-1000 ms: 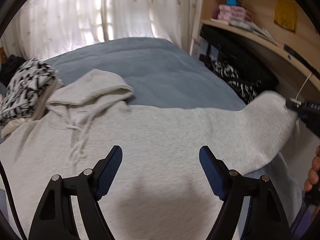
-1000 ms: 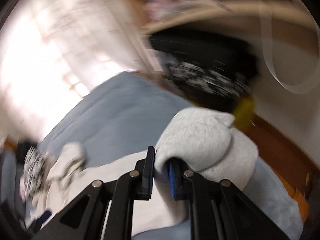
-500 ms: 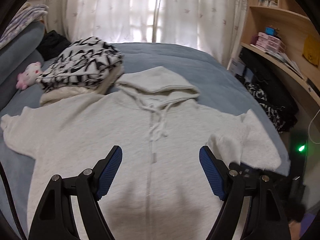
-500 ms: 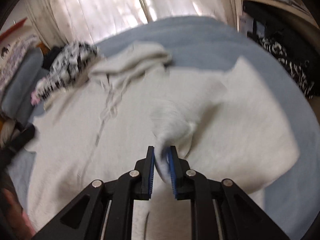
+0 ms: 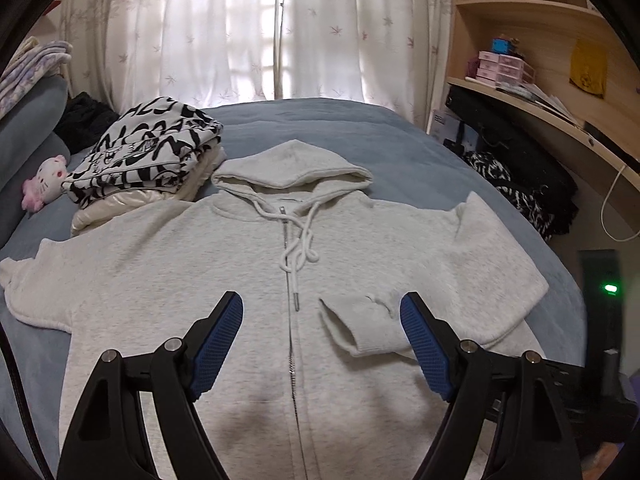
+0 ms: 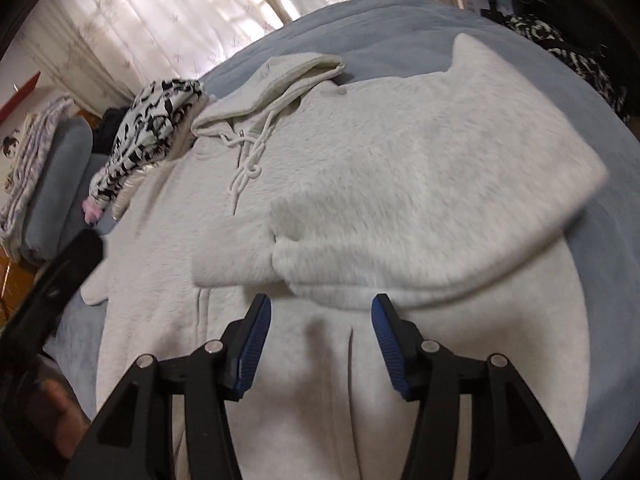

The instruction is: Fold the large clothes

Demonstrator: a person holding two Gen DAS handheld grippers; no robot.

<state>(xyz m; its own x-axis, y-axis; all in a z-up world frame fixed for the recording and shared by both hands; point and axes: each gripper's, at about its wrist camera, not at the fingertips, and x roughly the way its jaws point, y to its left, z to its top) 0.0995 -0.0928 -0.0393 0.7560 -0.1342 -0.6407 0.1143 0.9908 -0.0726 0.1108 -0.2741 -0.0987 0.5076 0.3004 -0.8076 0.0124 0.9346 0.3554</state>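
Right wrist view: sleeve just let go, folded across the hoodie's chest.

The right gripper (image 6: 318, 330) held the cuff pinched half a second ago; now its fingers are opening with nothing between them, and the right sleeve (image 6: 400, 200) lies folded inward on the grey hoodie (image 5: 180, 272), spread front-up on the bed (image 5: 360, 136). The left gripper (image 5: 322, 340) hovers with fingers released, empty. Likely next: the other sleeve (image 5: 36, 280), which lies spread.

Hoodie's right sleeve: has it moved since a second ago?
Yes. The right sleeve, earlier stretched out toward the desk, now lies folded inward across the hoodie chest beside the zipper; the opening right gripper is clear of it.
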